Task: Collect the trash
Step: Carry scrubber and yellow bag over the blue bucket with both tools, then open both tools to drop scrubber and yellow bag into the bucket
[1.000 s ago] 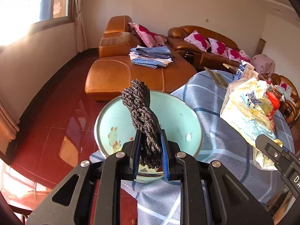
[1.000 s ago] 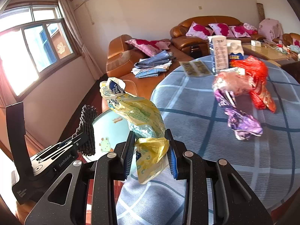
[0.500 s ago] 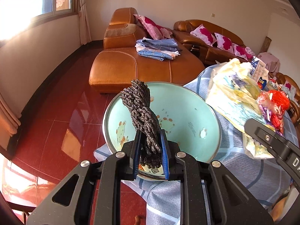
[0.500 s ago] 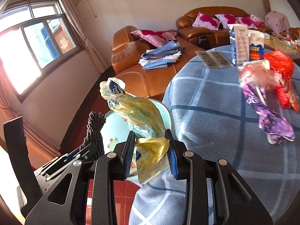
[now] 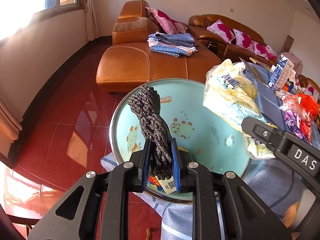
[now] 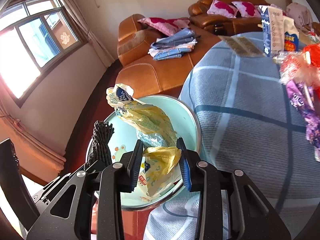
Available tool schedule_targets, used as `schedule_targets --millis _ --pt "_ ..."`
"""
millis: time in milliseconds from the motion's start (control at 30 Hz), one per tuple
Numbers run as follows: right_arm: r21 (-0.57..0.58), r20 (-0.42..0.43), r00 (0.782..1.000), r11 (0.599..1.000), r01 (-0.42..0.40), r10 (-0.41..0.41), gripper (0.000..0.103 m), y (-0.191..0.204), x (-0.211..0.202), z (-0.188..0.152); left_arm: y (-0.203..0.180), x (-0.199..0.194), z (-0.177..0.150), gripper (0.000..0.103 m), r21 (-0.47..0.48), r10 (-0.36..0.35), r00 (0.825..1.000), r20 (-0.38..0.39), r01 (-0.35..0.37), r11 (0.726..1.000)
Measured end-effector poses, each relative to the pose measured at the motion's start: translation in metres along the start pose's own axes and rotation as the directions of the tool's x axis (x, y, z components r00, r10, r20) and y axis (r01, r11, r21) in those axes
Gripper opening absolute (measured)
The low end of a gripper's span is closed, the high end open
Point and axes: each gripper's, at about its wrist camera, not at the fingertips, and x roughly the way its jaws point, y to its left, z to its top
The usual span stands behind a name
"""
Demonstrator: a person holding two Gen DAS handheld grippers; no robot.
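A mint-green bowl [image 5: 210,120] with cartoon animals stands at the edge of the table, and a small printed packet [image 5: 164,184] lies inside it. My left gripper [image 5: 160,146] is shut on a dark twisted mesh bundle [image 5: 148,110], which stands upright over the bowl's near side. My right gripper [image 6: 160,146] hangs over the bowl [image 6: 186,120] with a crumpled yellow plastic bag [image 6: 148,118] between its pads. Its jaws are opening slightly, and the bag still stands up between them. The left wrist view shows that bag [image 5: 230,92] above the bowl's right rim.
The round table [image 6: 250,92] has a blue checked cloth. Red and purple wrappers [image 6: 300,92] and a milk carton [image 6: 272,32] lie on its far side. An orange leather sofa [image 5: 144,64] with folded clothes [image 5: 172,44] stands behind the bowl. Below lies red tiled floor [image 5: 60,124].
Both grippers have come down and closer over the bowl, which now fills more of each view. The right jaws stand a little wider around the yellow bag.
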Motion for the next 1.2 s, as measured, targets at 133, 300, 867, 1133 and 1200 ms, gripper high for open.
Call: schedule_targets --millis 133,300,867,1133,1200 --pt "-0.003 -0.013 1.000 1.000 -0.006 0.006 0.041 0.000 0.010 0.001 0.001 0.005 0.001 0.019 -0.001 0.001 1.000 -0.008 -0.001 1.000" --pt "-0.007 -0.014 1.000 1.000 -0.009 0.009 0.044 -0.001 0.015 0.002 0.002 0.009 0.001 0.019 -0.002 0.005 1.000 -0.015 -0.005 1.000" --pt "0.029 0.125 0.992 0.999 0.023 -0.027 0.054 -0.022 -0.039 0.002 -0.007 -0.002 0.001 0.083 0.005 0.081 0.997 0.012 -0.081 0.997" --pt "0.038 0.190 0.978 0.996 0.075 -0.081 0.075 -0.041 -0.071 -0.008 -0.015 -0.027 0.000 0.096 -0.011 0.099 0.994 0.050 -0.099 0.995" --pt "0.051 0.196 0.976 0.995 0.089 -0.097 0.079 -0.048 -0.078 -0.010 -0.020 -0.032 -0.002 0.097 -0.005 0.095 0.994 0.055 -0.095 0.995"
